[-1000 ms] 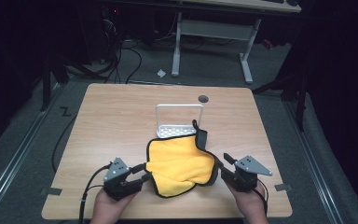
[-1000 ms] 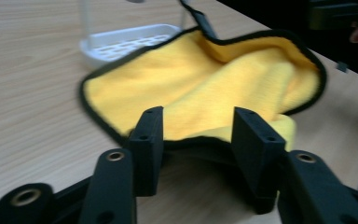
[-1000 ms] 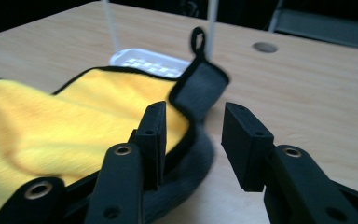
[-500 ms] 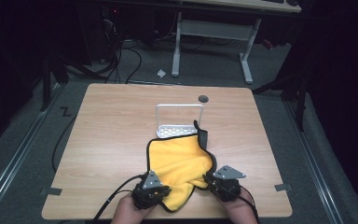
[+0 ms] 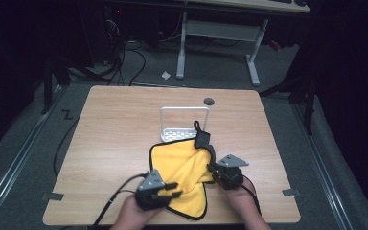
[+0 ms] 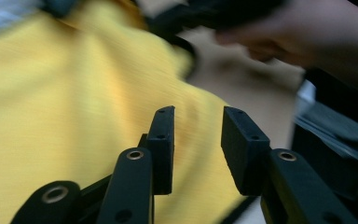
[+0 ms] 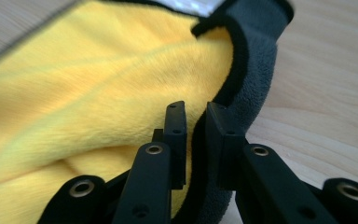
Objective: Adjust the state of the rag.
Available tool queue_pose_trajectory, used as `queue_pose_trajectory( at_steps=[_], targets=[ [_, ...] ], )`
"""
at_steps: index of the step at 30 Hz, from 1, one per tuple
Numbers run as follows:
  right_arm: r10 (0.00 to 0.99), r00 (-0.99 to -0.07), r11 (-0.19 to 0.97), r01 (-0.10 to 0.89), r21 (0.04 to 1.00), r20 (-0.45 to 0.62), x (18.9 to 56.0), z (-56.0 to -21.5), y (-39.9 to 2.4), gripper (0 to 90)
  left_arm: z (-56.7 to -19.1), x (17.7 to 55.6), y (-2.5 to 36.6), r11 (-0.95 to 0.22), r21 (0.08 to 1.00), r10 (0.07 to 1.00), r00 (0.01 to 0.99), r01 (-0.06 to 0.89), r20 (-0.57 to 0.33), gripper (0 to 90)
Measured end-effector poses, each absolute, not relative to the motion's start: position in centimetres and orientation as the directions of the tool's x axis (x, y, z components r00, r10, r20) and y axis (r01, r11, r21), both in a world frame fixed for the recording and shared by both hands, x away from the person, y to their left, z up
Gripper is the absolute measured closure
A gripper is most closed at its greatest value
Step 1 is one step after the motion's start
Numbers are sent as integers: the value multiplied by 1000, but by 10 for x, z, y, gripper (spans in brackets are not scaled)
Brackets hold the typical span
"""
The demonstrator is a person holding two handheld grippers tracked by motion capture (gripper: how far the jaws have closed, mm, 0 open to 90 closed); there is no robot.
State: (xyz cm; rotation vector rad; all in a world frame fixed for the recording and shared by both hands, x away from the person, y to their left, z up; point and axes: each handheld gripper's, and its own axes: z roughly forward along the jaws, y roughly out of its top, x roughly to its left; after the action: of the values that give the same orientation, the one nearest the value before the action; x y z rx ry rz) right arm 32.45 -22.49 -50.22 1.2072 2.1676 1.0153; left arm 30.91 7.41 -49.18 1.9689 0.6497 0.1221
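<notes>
Both grippers have come in from the cloth's sides onto its near half, and the cloth (image 5: 184, 177) has bunched and slid toward the front edge of the table (image 5: 115, 129). It lies yellow side up with a dark border, its far edge against a white rack (image 5: 184, 120) and its near corner hanging close to the table's front edge. At its right border the right gripper (image 7: 196, 140) has its jaws drawn narrow, the dark hem pinched between the pads; they have just eased open a little. Over the near left part sits the left gripper (image 6: 196, 149), its jaws part open with a clear gap and nothing clamped, having just been opening. A dark round mark (image 5: 209, 101) sits beyond the rack.
</notes>
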Motion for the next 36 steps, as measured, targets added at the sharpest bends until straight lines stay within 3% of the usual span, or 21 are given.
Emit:
queue_pose_trajectory(
  at_steps=[1, 4, 8, 10, 18, 24, 26, 32, 36],
  targets=[
    [851, -525, 332, 493, 804, -29, 309, -494, -226, 793, -495, 334, 90, -335, 850, 576, 802, 406, -156, 742],
    [837, -547, 348, 483, 803, -34, 296, -493, -223, 806, -506, 359, 96, -359, 822, 642, 756, 441, -126, 805],
    [784, -620, 408, 495, 767, -18, 278, -502, -207, 861, -529, 393, 89, -396, 766, 688, 716, 506, -117, 883],
    [776, -630, 424, 492, 761, -25, 278, -505, -204, 865, -534, 398, 82, -423, 761, 680, 727, 492, -92, 899],
    [792, -608, 454, 529, 717, -54, 288, -516, -205, 863, -528, 376, 89, -510, 724, 655, 755, 465, -24, 900],
    [868, -488, 400, 581, 709, -89, 335, -522, -228, 833, -527, 319, 98, -512, 713, 588, 800, 479, -116, 900],
    [889, -450, 355, 561, 748, -84, 345, -512, -236, 804, -524, 308, 95, -526, 710, 569, 814, 468, -115, 875],
    [889, -451, 311, 464, 829, -81, 317, -479, -243, 791, -513, 340, 96, -447, 759, 623, 773, 474, -116, 812],
    [857, -514, 341, 498, 797, -46, 296, -488, -241, 857, -517, 371, 85, -470, 740, 655, 752, 482, -74, 801]
  ],
)
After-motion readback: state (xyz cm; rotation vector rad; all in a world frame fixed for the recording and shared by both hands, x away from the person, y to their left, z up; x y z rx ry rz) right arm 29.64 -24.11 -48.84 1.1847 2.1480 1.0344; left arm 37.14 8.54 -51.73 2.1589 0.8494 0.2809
